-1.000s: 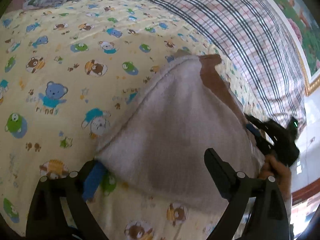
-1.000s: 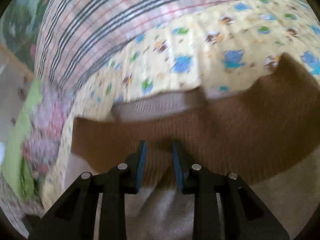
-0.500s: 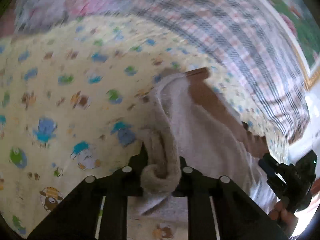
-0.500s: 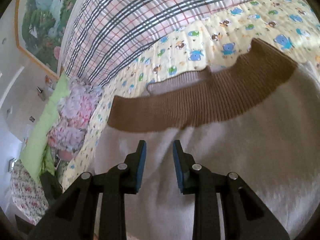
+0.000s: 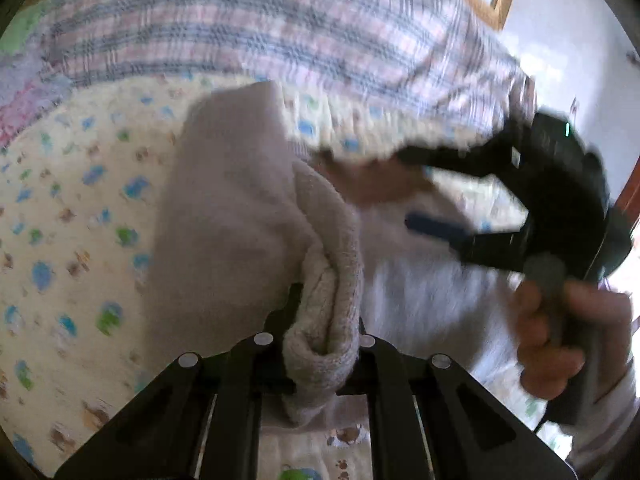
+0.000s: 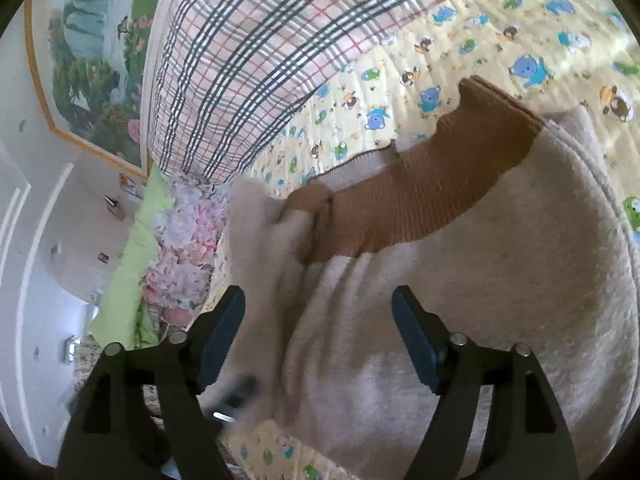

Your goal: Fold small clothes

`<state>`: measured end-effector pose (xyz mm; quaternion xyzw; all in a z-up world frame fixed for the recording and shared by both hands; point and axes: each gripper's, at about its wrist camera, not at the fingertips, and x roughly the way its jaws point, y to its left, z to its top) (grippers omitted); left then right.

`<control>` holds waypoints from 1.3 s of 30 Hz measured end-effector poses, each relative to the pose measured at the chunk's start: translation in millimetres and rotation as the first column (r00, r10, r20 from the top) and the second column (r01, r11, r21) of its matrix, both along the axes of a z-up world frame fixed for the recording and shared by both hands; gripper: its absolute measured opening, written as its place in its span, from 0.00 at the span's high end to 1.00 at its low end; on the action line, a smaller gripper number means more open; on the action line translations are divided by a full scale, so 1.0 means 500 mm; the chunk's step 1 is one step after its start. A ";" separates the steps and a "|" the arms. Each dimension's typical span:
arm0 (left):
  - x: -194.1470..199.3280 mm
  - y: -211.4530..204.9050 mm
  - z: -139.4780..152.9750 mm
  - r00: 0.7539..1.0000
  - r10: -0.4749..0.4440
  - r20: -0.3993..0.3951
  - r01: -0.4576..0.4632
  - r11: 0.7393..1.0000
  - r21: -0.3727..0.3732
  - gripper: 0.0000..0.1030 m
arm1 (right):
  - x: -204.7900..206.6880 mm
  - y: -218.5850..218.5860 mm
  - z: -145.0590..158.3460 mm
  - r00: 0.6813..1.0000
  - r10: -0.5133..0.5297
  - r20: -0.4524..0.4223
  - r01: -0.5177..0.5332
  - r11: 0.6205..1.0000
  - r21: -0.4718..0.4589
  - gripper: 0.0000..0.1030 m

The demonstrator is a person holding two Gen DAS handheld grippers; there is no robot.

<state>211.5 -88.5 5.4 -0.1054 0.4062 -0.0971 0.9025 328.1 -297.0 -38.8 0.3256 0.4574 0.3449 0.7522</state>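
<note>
A small beige fleece garment [image 6: 480,280] with a brown ribbed band [image 6: 424,196] lies on the yellow bear-print bedsheet [image 6: 500,40]. My left gripper [image 5: 324,344] is shut on a bunched fold of the beige garment [image 5: 240,208] and holds it lifted over the cloth. My right gripper [image 6: 318,336] is open, its blue pads either side of the beige cloth just above it. It also shows in the left wrist view [image 5: 436,200], open, at the right with the hand that holds it.
A plaid quilt [image 6: 256,60] lies along the far side of the bed, with a floral pillow [image 6: 180,240] and green cloth beside it. A framed painting [image 6: 88,52] hangs on the white wall.
My right gripper has opened and let go of the garment near the brown band. My left gripper, shut on the beige fold, has carried it up and over toward the right gripper.
</note>
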 end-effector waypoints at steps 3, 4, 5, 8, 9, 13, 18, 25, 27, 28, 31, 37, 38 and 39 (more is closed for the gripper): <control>-0.011 0.001 -0.010 1.000 -0.015 0.002 0.015 1.000 -0.006 0.93 | 0.012 0.010 -0.015 0.999 0.018 -0.026 -0.019 1.000 -0.005 0.25; -0.013 0.005 -0.008 1.000 -0.018 0.006 0.018 1.000 -0.012 0.93 | 0.016 0.016 -0.016 0.999 0.028 -0.025 -0.028 1.000 -0.007 0.25; -0.013 0.010 -0.006 1.000 -0.019 0.007 0.019 1.000 -0.021 0.93 | 0.022 0.030 -0.016 0.999 0.046 -0.018 -0.046 0.999 -0.007 0.25; -0.012 0.020 0.001 1.000 -0.018 0.010 0.019 0.999 -0.048 0.93 | 0.044 0.083 -0.018 0.994 0.107 -0.015 -0.107 0.994 -0.004 0.25; -0.016 0.026 0.002 1.000 -0.020 0.013 0.021 0.999 -0.048 0.93 | 0.054 0.106 -0.022 0.991 0.128 -0.025 -0.128 0.992 -0.010 0.25; -0.014 0.029 0.003 1.000 -0.025 0.011 0.025 0.999 -0.045 0.93 | 0.084 0.190 -0.033 0.981 0.192 -0.036 -0.194 0.980 -0.038 0.25; -0.013 0.020 0.027 0.999 -0.042 0.025 0.043 0.998 -0.041 0.93 | 0.097 0.256 -0.025 0.975 0.221 -0.009 -0.221 0.969 -0.112 0.82; -0.015 -0.091 0.093 0.980 -0.176 0.090 0.186 0.975 -0.120 0.93 | 0.064 0.141 0.101 0.964 0.219 0.151 -0.198 0.970 -0.142 0.83; -0.007 -0.144 0.091 0.971 -0.221 0.089 0.233 0.961 -0.150 0.93 | 0.059 0.081 0.123 0.962 0.207 0.177 -0.176 0.969 -0.175 0.83; -0.003 -0.165 0.086 0.968 -0.236 0.085 0.247 0.956 -0.156 0.93 | 0.057 0.053 0.127 0.963 0.198 0.185 -0.162 0.967 -0.195 0.83; 0.011 -0.234 0.054 0.959 -0.279 0.049 0.283 0.946 -0.158 0.93 | 0.059 -0.031 0.106 0.976 0.149 0.160 -0.106 0.962 -0.253 0.83; 0.026 -0.307 -0.022 0.947 -0.321 -0.025 0.317 0.944 -0.095 0.92 | 0.072 -0.117 0.009 0.996 0.068 0.064 -0.046 0.955 -0.294 0.83; 0.024 -0.307 -0.026 0.946 -0.322 -0.026 0.319 0.944 -0.090 0.91 | 0.072 -0.123 -0.002 0.996 0.062 0.061 -0.041 0.956 -0.291 0.81; 0.022 -0.306 -0.026 0.945 -0.325 -0.023 0.322 0.942 -0.090 0.91 | 0.072 -0.130 -0.011 0.997 0.049 0.056 -0.032 0.961 -0.276 0.76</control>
